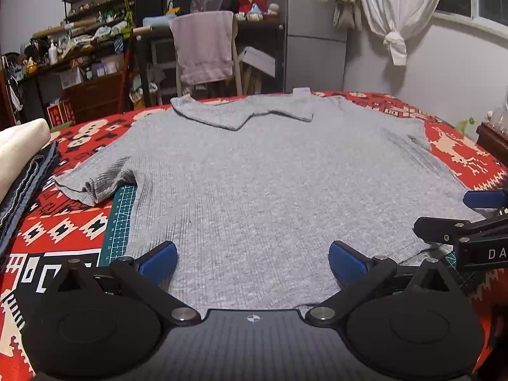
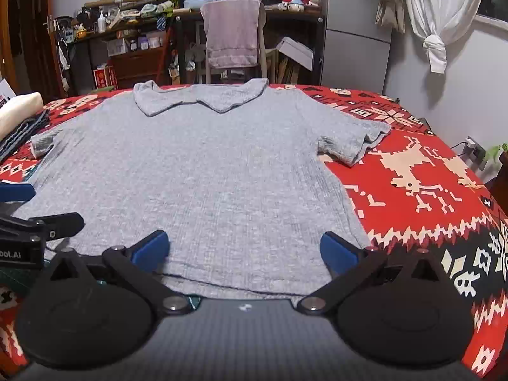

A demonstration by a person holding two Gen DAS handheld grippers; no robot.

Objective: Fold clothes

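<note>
Both tongs, left and right, gape wide, holding nothing, side by side at the near hem of the grey ribbed short-sleeved shirt. It lies spread flat ahead of them on the red patterned surface, sleeves out, so each could likely reach a hem corner.

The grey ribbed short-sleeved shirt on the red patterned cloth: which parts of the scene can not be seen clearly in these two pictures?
- Grey ribbed short-sleeved shirt: its near hem, hidden by the left gripper body in the left wrist view and by the right gripper body in the right wrist view.
- Green cutting mat: mostly covered by the shirt.
- Folded clothes pile: cut off by the left edge.
- Shelf items: too small.
</note>
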